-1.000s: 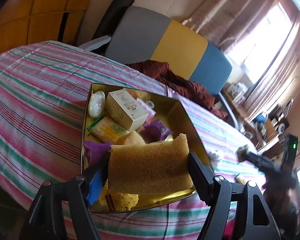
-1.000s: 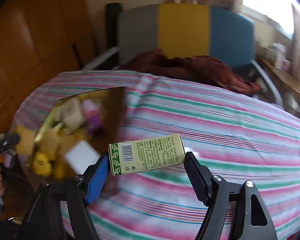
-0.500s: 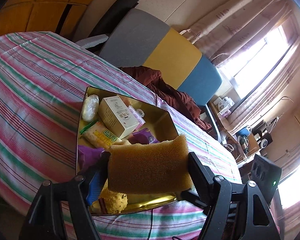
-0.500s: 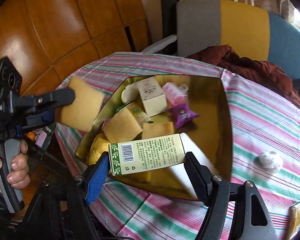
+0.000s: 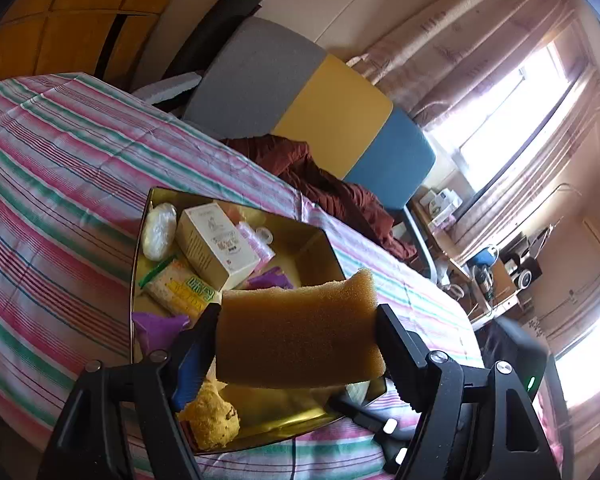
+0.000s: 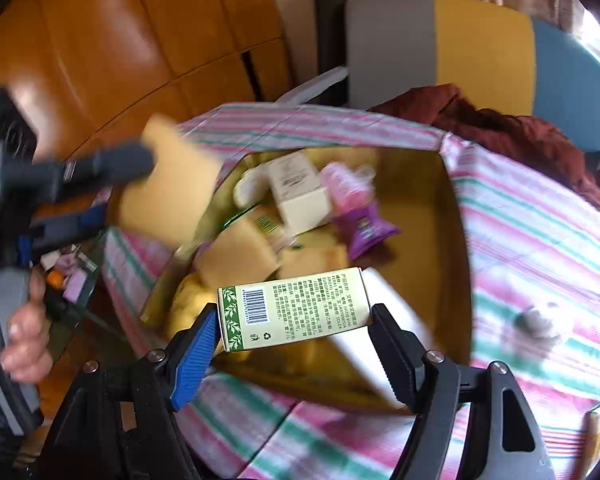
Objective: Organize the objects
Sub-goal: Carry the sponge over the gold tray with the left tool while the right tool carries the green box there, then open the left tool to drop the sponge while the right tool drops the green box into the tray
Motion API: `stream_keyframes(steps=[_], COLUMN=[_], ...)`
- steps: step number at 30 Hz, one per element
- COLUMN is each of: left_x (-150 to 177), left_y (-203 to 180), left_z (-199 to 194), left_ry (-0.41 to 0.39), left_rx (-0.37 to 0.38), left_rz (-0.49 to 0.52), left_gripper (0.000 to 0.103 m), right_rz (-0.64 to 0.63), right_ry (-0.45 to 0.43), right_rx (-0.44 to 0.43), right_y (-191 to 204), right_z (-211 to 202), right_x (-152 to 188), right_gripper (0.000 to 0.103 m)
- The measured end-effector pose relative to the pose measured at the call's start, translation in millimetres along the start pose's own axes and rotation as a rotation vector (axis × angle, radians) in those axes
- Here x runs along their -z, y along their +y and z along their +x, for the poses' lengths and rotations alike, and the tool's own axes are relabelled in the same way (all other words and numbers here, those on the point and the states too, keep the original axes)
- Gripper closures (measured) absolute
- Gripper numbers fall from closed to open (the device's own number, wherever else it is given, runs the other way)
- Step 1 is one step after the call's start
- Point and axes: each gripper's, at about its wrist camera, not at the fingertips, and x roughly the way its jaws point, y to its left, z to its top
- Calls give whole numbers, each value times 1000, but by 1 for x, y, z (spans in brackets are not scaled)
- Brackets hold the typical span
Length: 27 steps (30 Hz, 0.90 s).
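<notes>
Here, in the left wrist view, the left gripper (image 5: 298,338) has its jaws clamped on the two ends of a tan sponge (image 5: 296,330), held above the near end of a gold tin (image 5: 316,248) that sits on the striped surface (image 5: 60,184). Inside the tin, a white box (image 5: 216,244) lies toward the far end beside a white wrapped lump (image 5: 159,231), with a yellow-green packet (image 5: 178,286) and a purple pouch (image 5: 156,326) nearer, and a crumbly yellow sponge (image 5: 212,420) at the near edge. Behind the tin stands a grey, yellow and blue chair (image 5: 312,108). In the right wrist view, which is blurred, the right gripper (image 6: 296,334) has its jaws clamped on a pale green carton (image 6: 294,308) with a barcode, held over the near part of the same tin (image 6: 420,184). Left of the tin, a hand (image 6: 26,332) holds the left gripper (image 6: 112,184) with its sponge (image 6: 168,188).
</notes>
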Motion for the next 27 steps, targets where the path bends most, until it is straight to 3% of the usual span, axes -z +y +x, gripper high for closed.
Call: stream_keyframes(steps=[5,9,14,16,27], left_x=[9,22,41,46,49], left_y=[3,-2,-18,-21,-24], left_z=[6,15,35,40,41], left_ry=[37,83,154,165,161], left_rx=[-8,-8,-27,-43,-73], left_rz=[10,53,140,164,174], left_gripper=[28,27,13,13,12], right_rz=[55,94,86,98,131], right_ry=[-19,-35,-35,-40,-6], right_rx=[85,95,118,133,139], right_y=[-23,-40,-43,-45,-48], right_z=[0,1,12,14,14], right_x=[-14,-33,-55,-59,-33], right_gripper=[27,27,20,17,17])
